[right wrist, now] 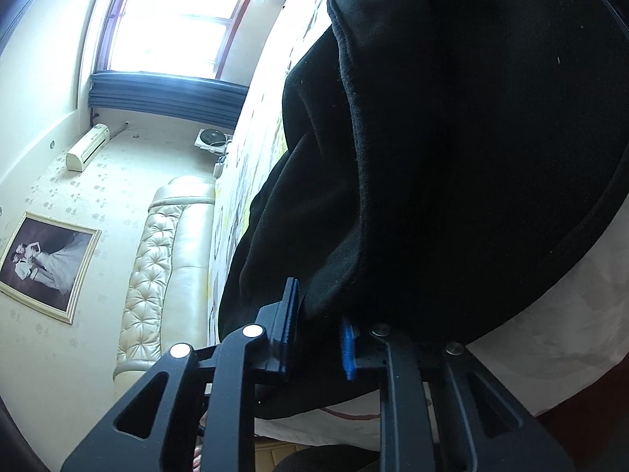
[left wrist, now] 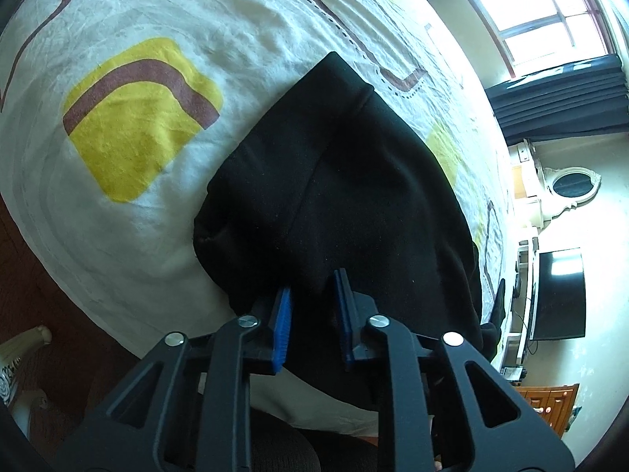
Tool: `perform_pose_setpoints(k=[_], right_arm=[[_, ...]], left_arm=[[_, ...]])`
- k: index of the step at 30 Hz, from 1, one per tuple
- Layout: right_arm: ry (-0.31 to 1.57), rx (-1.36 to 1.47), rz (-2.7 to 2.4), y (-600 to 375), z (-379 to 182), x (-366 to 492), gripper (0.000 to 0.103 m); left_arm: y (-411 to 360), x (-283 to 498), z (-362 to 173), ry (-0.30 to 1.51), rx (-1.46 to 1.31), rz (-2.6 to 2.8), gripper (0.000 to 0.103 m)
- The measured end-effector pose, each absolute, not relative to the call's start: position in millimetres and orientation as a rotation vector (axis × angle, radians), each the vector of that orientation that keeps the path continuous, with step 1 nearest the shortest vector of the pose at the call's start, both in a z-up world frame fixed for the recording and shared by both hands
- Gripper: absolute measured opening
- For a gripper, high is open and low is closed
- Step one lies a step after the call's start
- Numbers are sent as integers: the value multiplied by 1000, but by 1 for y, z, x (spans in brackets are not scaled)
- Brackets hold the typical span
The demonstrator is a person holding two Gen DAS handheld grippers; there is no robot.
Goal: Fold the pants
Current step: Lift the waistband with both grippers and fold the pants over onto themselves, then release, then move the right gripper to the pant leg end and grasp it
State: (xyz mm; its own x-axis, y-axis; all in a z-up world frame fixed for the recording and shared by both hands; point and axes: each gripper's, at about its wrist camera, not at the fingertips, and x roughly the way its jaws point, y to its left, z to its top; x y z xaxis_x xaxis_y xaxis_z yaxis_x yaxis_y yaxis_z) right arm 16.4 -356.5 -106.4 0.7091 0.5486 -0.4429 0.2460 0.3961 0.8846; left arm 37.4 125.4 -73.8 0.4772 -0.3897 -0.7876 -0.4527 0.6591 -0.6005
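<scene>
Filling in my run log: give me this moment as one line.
task: fold pants | black pants on bedspread | left gripper open at hem | right gripper open around edge

Black pants (right wrist: 452, 137) between right tool (right wrist: 318, 314) pads.

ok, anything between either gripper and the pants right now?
Nothing visible. The black pants lie on the bedsheet, their fabric running straight into the gap of the left gripper and of the right gripper. Both stand apart; grip unclear.

Pants (right wrist: 452, 137) cropped at frame edge
</scene>
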Motion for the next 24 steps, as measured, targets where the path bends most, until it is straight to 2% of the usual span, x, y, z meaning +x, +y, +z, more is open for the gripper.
perform_pose_setpoints(k=[1,8,9,13,17,18,20,21,22,24], right_arm=[[798,1177,228,-356,-104,14,13],[794,1147,264,-355,-94,1,9],[802,1153,265,-356,-96,-1,9],[836,1161,247,-362,-114,-6,9],[842,1153,250,-365,-101,-4,13],[844,1124,242,-367,-93,-3,15],[820,1064,228,-378,-73,-2,18],[808,1036,203,-387,-65,-1,21],[794,1011,173,-400,-56,3,25],[748,977,71,-436,-37,8,53]], left_arm=[[125,36,-73,1113,-902,45,13],[129,12,-67,1118,-864,59,5],[131,9,-68,1126,-863,65,0],[142,4,-83,1148,-869,55,0],[141,1,-76,1122,-846,42,0],[139,1,-70,1115,-807,42,2],[132,-1,-55,1083,-731,43,17],[130,-1,-48,1065,-707,43,33],[127,-1,-41,1047,-686,43,42],[120,4,-32,1017,-656,30,43]])
